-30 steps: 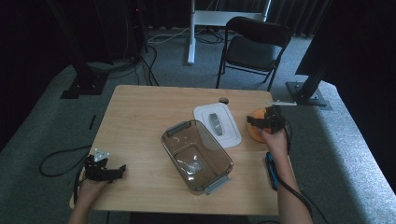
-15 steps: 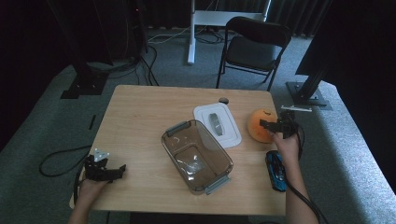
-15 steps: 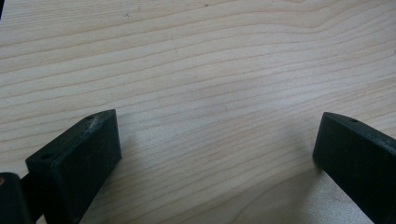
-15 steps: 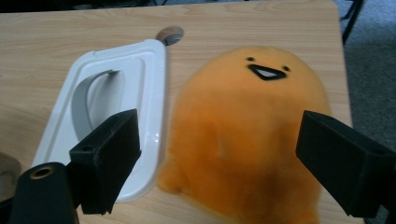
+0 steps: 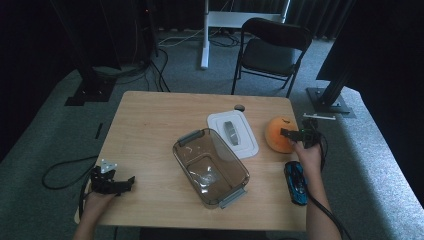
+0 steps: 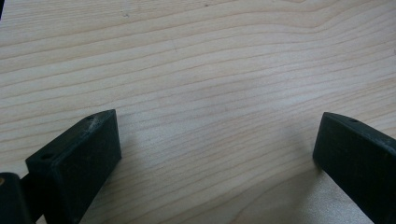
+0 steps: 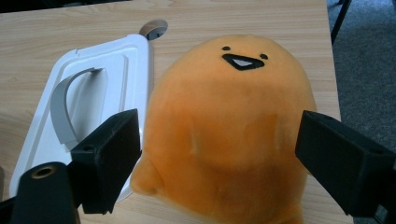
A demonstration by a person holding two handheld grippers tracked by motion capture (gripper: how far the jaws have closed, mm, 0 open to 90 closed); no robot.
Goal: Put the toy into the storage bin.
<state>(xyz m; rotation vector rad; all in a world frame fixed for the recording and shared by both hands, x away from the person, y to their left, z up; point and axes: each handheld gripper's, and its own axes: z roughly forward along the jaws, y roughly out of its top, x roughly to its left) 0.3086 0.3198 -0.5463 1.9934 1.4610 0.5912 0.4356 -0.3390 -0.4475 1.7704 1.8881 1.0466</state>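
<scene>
Right gripper view: the right gripper [image 7: 219, 158] is straddling the orange plush toy [image 7: 229, 126] with jaws spread wide, not yet squeezing it. Toy is sitting near the table's [image 5: 150, 120] right edge, just beside the white lid [image 5: 233, 132]. Left gripper [image 5: 112, 182] is resting open over bare wood near the front-left corner.

A: High view dim, surroundings near black; only the desk [image 5: 150, 130] catches soft overhead light. Slightly grainy.

B: Gripper views brighter. Wood grain sharp, faint soft shadows under jaws; nearest jaw edges slightly blurred.
</scene>
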